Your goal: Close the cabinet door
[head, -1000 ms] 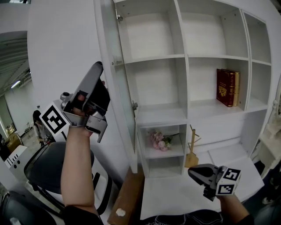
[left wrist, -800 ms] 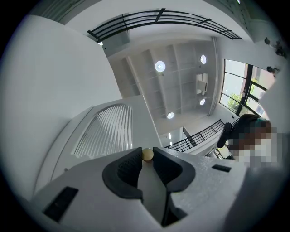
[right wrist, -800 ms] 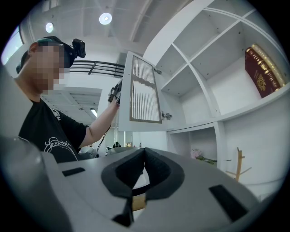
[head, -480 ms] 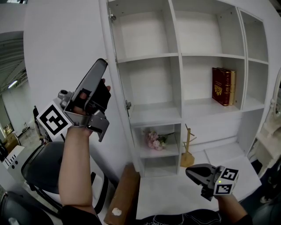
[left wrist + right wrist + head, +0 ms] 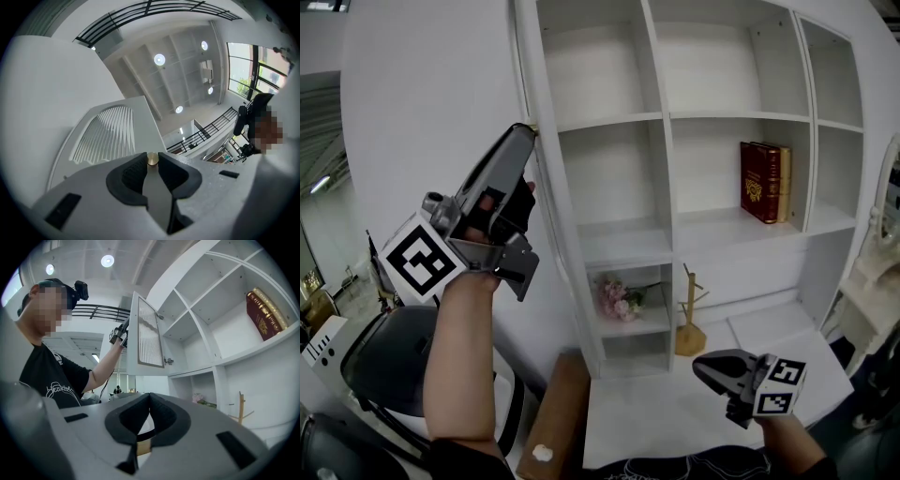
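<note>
Left gripper (image 5: 151, 161) is up at the outer edge of the cabinet door (image 5: 145, 333) with its jaws pinched on the little brass knob (image 5: 152, 158) — the door's swung well out from the left side of the cabinet (image 5: 675, 117), nowhere near closed. Right gripper (image 5: 150, 395) sits low in front of the cabinet over the white counter (image 5: 647, 422) — jaws together, nothing in them, pointing at the shelves.

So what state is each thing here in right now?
cabinet door: open
left gripper: fingers shut on the brass knob
right gripper: fingers shut, holding nothing
red book: upright on its shelf
pink flowers: lying in a lower compartment
wooden stand: upright
</note>
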The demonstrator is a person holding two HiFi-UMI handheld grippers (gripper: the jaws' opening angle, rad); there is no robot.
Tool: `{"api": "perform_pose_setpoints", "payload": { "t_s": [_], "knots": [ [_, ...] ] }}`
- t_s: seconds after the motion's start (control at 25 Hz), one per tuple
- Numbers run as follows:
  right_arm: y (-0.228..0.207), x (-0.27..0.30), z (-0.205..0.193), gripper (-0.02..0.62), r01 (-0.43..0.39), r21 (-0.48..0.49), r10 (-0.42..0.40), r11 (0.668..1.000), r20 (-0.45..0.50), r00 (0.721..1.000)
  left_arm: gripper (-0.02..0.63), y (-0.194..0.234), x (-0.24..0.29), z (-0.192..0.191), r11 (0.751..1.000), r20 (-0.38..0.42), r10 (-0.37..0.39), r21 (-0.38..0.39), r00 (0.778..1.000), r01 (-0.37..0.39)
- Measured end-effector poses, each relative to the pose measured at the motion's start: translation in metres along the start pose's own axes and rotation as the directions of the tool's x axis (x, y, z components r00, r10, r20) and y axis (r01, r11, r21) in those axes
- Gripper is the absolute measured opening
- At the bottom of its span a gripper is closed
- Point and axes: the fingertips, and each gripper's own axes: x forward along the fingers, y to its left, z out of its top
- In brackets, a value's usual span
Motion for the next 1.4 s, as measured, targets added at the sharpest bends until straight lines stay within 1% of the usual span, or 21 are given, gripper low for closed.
{"api": "perform_pose_setpoints", "payload": {
  "t_s": [0.2, 0.32, 0.48, 0.72, 0.88, 1.08, 1.2, 1.28, 1.4],
  "knots": [
    [-0.003, -0.009, 0.000, 0.006, 0.013, 0.004, -0.013, 1.000, 0.008, 1.000, 0.078, -0.002, 0.009, -0.008, 0.996, -0.028, 0.070, 0.063, 0.997, -0.068],
    [-0.004, -0.013, 0.000, 0.006, 0.019, 0.007, -0.019, 1.000, 0.014, 1.000, 0.078, -0.004, 0.016, -0.012, 0.992, -0.040, 0.090, 0.094, 0.995, -0.086],
    [-0.015, -0.024, 0.001, 0.006, 0.024, 0.013, -0.024, 1.000, 0.024, 0.999, 0.077, -0.003, 0.032, -0.029, 0.982, -0.067, 0.129, 0.150, 0.989, -0.118],
    [-0.041, -0.042, 0.002, 0.006, 0.038, 0.027, -0.039, 0.999, 0.031, 0.999, 0.075, 0.006, 0.062, -0.058, 0.970, -0.097, 0.158, 0.201, 0.983, -0.136],
    [-0.042, -0.048, 0.001, 0.006, 0.050, 0.031, -0.051, 0.998, 0.035, 0.998, 0.075, 0.004, 0.069, -0.064, 0.960, -0.109, 0.172, 0.242, 0.979, -0.142],
    [-0.042, -0.054, 0.001, 0.006, 0.069, 0.024, -0.070, 0.997, 0.037, 0.997, 0.075, 0.002, 0.074, -0.067, 0.938, -0.112, 0.196, 0.312, 0.974, -0.153],
    [-0.038, -0.060, 0.000, 0.006, 0.082, 0.022, -0.083, 0.996, 0.042, 0.996, 0.075, -0.001, 0.074, -0.067, 0.912, -0.120, 0.227, 0.375, 0.966, -0.168],
    [-0.048, -0.066, 0.001, 0.006, 0.088, 0.026, -0.089, 0.996, 0.043, 0.995, 0.075, 0.004, 0.085, -0.077, 0.899, -0.132, 0.242, 0.402, 0.961, -0.172],
    [-0.073, -0.077, 0.002, 0.006, 0.095, 0.038, -0.096, 0.995, 0.040, 0.995, 0.075, 0.017, 0.109, -0.099, 0.884, -0.144, 0.258, 0.435, 0.955, -0.173]
  ]
}}
